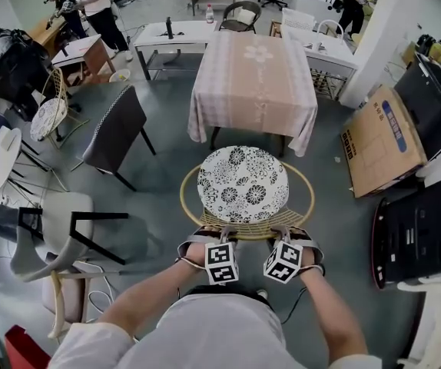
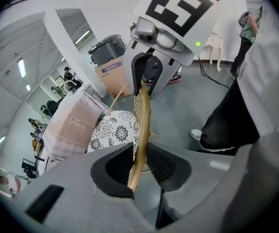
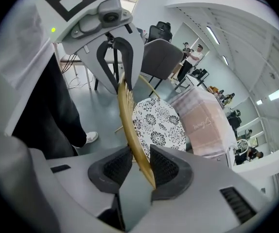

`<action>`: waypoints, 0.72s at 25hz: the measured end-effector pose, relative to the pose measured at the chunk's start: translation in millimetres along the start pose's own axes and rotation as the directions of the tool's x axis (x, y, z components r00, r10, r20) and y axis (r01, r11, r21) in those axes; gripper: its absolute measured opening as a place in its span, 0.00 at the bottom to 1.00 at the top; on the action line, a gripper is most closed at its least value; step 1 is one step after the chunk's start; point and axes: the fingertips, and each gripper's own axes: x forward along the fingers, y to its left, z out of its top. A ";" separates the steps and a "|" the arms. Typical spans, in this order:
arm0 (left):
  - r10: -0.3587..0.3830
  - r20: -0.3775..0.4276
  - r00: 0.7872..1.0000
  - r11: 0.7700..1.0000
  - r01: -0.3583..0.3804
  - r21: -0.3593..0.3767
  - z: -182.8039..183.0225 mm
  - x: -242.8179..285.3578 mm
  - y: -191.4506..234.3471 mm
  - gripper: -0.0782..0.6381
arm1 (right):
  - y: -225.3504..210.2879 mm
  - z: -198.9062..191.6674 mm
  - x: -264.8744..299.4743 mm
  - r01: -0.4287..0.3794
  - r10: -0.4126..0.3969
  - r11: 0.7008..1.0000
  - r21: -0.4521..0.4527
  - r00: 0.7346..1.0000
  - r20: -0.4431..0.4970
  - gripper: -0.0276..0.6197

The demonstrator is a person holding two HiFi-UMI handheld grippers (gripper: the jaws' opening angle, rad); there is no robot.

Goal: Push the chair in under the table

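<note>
So the chair (image 1: 243,183) sits dead centre in the head view, floral seat pointing at the table (image 1: 253,83) just above it. The seat's front edge is about level with the hem of the pink cloth, so it's not under yet. There's bare grey floor on both sides. The dark chair (image 1: 117,133) at upper left and the cardboard box (image 1: 382,141) at right both stand well apart from it, so the sideways room is decent.

On the left gripper (image 2: 140,163) the jaws are partway closed, with the rattan back rail (image 2: 142,115) running between the pads. Both pads look pressed on it, though the wide lens makes that a bit hard to swear to. The right gripper (image 3: 142,165) is the same deal, with a narrow gap and the rail pinched between its pads. In the head view the two sit close together at bottom centre, along the top of the rail.
</note>
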 end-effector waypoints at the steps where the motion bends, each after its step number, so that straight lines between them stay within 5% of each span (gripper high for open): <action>1: 0.004 -0.002 1.000 1.000 -0.004 -0.002 -0.9 1.1 4.2 0.23 | -3.4 1.2 1.8 0.003 -0.003 1.000 0.013 1.000 -0.006 0.19; 18: 0.021 -0.003 1.000 0.999 -0.021 -0.040 -15.4 11.9 50.0 0.25 | -39.4 19.7 20.0 0.049 -0.042 0.991 0.121 0.997 -0.064 0.20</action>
